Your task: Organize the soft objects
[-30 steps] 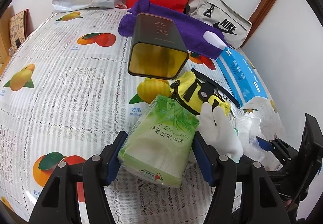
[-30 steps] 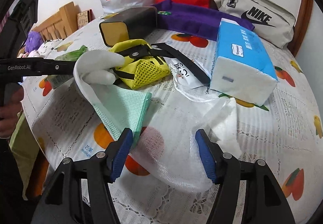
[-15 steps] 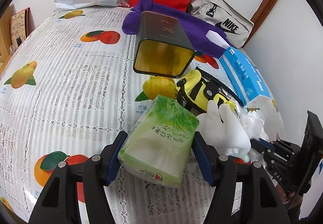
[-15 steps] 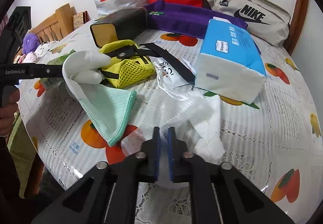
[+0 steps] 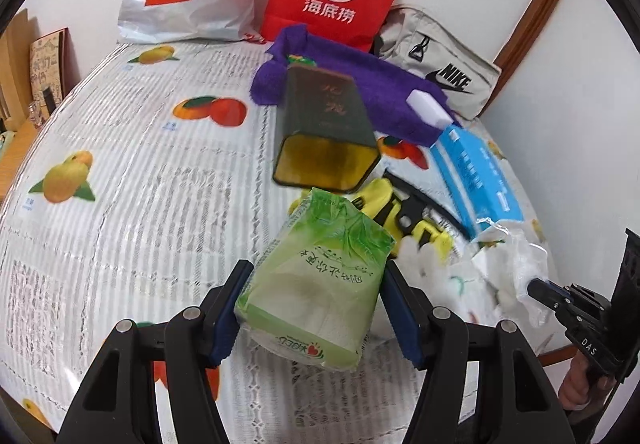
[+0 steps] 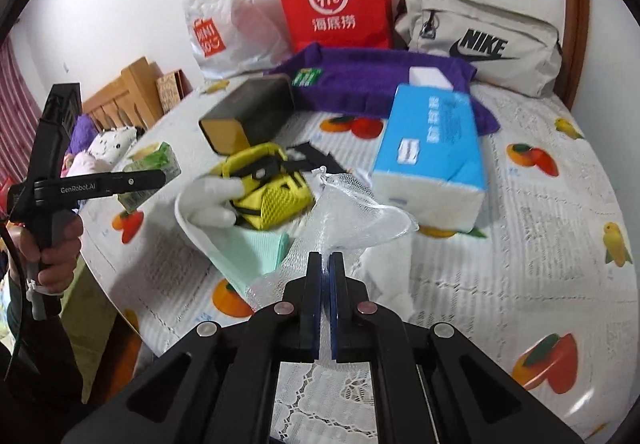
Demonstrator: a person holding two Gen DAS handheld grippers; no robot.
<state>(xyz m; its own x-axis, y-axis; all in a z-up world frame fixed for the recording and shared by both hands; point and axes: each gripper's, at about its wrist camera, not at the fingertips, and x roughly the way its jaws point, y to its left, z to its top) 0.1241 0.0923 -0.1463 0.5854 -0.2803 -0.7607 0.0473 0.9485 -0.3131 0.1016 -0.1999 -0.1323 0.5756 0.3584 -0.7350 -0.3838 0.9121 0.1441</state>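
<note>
Left tool [image 5: 316, 308] sits level in front of me, its blue pads wide apart and pressed against both sides of the green tissue pack [image 5: 316, 284], which it carries tilted just above the fruit-print surface [image 5: 120, 212], short of the dark tin [image 5: 326, 136] lying on its side. Right tool [image 6: 325, 264] points forward with its pads squeezed almost together on a fold of the clear mesh bag [image 6: 352, 212]; I see the bag hanging from the tips in a raised, ballooned sheet in front of the blue tissue box [image 6: 428, 164], beside the yellow pouch [image 6: 272, 184], white glove [image 6: 212, 200] and mint cloth [image 6: 256, 252]. A second ago the right tool was spread open over the bag as it lay flat; half a second ago it had pinched shut at surface level, and since then it has risen, pulling the bag up. The left tool's hold on the pack is unchanged, though it has come nearer the tin.
</note>
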